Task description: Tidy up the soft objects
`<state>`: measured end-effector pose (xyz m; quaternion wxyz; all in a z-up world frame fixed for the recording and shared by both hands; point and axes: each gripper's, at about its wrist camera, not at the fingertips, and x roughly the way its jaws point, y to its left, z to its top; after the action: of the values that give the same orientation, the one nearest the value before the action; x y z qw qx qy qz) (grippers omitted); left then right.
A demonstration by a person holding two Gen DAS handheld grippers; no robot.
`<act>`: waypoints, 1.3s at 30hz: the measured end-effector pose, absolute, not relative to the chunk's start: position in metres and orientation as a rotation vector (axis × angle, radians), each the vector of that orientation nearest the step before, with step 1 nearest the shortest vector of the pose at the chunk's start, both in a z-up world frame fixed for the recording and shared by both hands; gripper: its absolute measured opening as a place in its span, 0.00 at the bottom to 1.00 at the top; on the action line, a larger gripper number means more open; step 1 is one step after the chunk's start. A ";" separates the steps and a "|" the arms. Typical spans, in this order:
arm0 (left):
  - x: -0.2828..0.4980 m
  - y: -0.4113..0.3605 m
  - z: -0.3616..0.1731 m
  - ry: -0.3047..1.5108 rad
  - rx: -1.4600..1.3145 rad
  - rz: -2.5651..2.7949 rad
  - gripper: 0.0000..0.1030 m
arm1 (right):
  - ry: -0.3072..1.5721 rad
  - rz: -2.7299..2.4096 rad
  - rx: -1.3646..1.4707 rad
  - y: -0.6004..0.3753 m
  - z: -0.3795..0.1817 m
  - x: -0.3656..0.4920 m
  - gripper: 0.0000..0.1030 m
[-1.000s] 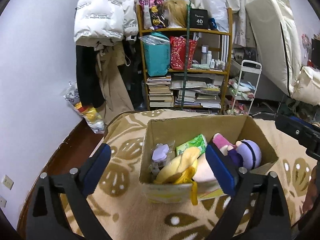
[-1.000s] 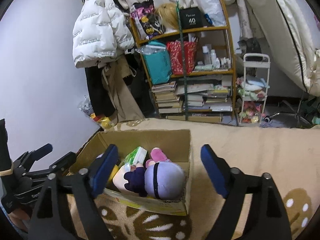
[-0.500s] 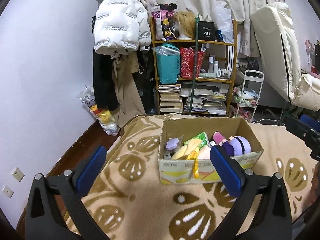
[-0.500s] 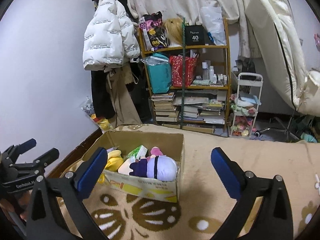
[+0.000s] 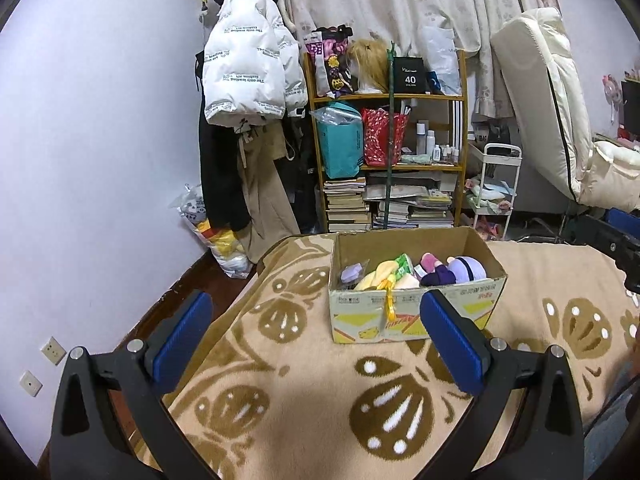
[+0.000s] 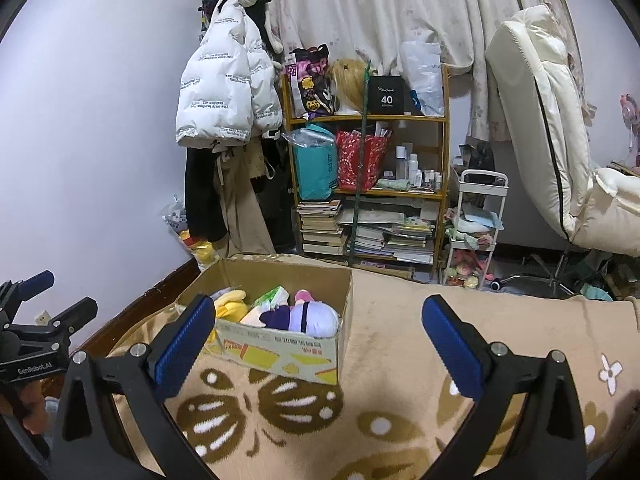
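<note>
Both tongs (image 5: pixel 316 336) backed off, cardboard box (image 5: pixel 412 320) upright, long axis sideways

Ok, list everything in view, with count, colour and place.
cardboard box: one, brown, on the blanket.
purple-haired doll: one, in the box, right side.
yellow plush: one, in the box, middle.
green packet: one, in the box.
blanket: one, beige with brown pattern, under the box.
puffer jacket: one, white, hanging left of the shelf.
shelf: one, wooden, behind the box, holding bags and books.
trolley: one, white, right of the shelf.
left gripper: blue fingers open, empty.
right gripper: blue fingers open, empty.
</note>
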<state>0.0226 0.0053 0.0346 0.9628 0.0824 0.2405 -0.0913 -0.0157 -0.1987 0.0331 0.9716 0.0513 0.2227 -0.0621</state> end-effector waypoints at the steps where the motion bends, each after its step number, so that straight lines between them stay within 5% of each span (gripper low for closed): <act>1: 0.019 0.006 0.034 0.484 0.171 -0.184 0.99 | 0.447 -0.129 0.100 -0.198 0.033 -0.018 1.00; 39: 0.019 -0.005 0.020 0.456 0.200 -0.159 0.99 | 0.462 -0.182 0.109 -0.209 0.013 -0.012 1.00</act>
<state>0.0187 -0.0049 0.0197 0.9661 0.0986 0.2254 -0.0787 -0.0122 -0.2090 0.0132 0.9678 0.0540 0.2286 -0.0902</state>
